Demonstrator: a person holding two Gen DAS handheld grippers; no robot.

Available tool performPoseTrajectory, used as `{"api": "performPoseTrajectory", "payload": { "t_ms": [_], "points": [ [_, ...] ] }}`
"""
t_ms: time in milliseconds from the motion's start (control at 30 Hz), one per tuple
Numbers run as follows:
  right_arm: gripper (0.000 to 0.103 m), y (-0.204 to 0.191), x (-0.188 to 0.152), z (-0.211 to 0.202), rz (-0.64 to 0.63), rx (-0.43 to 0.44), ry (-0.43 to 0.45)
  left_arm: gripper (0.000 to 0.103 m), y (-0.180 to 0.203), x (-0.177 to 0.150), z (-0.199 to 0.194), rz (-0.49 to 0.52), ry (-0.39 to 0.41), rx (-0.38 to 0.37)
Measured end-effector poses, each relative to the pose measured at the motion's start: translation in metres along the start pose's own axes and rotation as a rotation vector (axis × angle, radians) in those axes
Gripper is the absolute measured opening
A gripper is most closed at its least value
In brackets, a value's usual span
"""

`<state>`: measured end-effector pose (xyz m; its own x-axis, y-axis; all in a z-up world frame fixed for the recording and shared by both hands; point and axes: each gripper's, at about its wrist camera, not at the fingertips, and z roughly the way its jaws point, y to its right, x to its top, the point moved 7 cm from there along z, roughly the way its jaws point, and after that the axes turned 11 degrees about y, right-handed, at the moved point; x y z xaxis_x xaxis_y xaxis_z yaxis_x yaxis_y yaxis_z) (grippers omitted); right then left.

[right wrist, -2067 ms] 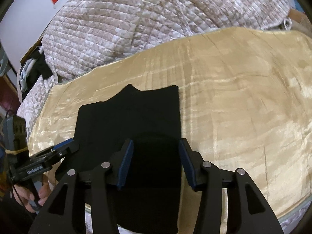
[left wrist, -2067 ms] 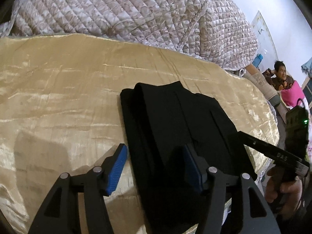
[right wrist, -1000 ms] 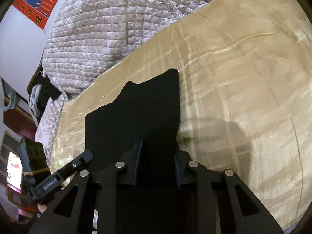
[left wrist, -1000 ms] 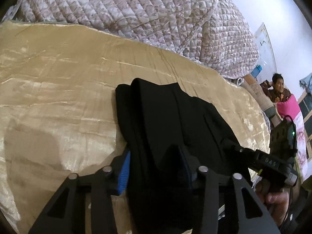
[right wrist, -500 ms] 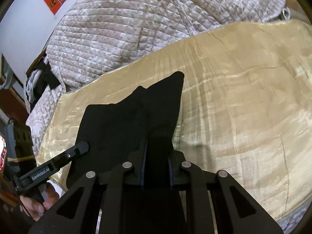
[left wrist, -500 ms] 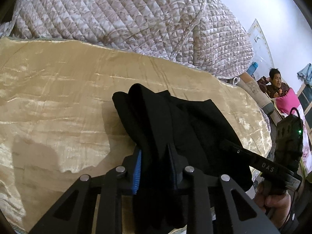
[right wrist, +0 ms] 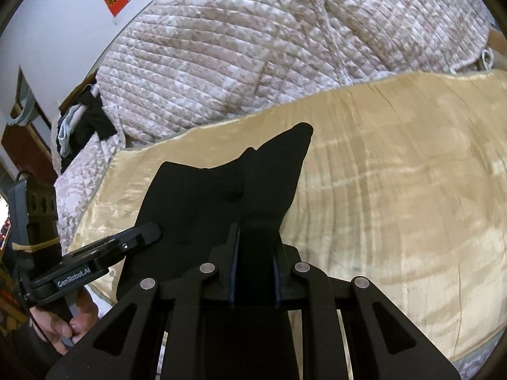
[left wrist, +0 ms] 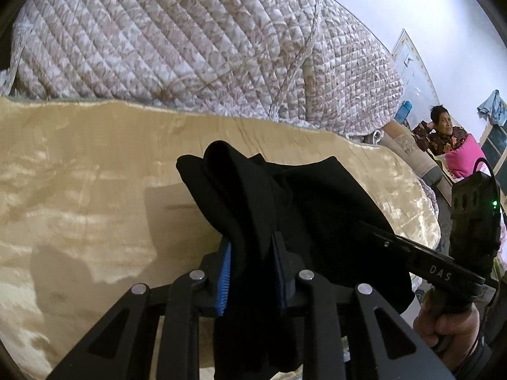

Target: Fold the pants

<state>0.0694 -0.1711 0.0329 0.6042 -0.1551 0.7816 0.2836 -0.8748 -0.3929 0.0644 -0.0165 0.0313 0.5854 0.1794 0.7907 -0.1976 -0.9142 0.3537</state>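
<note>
pants (left wrist: 317,196) (black) in both tools

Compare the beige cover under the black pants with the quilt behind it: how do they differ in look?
The beige cover is plain, shiny and lies spread flat; the quilt is stitched in a quilted grid, carries a pale brown print and is heaped up. The cover bears the black pants; the quilt bears none. Both are bedding on the same bed.
</note>
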Motion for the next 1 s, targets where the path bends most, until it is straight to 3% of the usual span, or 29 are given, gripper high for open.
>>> {"api": "performPoseTrajectory", "payload": {
  "t_ms": [500, 633, 733, 800, 1000],
  "points": [
    [0.016, -0.014, 0.064, 0.086, -0.045, 0.029, -0.006, 0.025, -0.056, 0.068, 0.056, 0.038, 0.036, 0.061],
    [0.016, 0.002, 0.063, 0.124, -0.019, 0.022, -0.021, 0.026, -0.083, 0.064, 0.088, 0.027, 0.014, 0.094],
    [0.017, 0.018, 0.047, 0.151, 0.003, -0.005, -0.078, 0.030, -0.113, 0.042, 0.115, -0.008, -0.070, 0.168],
    [0.025, 0.032, 0.036, 0.162, 0.029, -0.055, -0.132, 0.033, -0.122, 0.036, 0.117, -0.051, -0.077, 0.150],
    [0.031, 0.032, 0.049, 0.140, -0.023, -0.108, -0.067, 0.033, -0.119, 0.047, 0.097, 0.029, -0.041, 0.261]
  ]
}}
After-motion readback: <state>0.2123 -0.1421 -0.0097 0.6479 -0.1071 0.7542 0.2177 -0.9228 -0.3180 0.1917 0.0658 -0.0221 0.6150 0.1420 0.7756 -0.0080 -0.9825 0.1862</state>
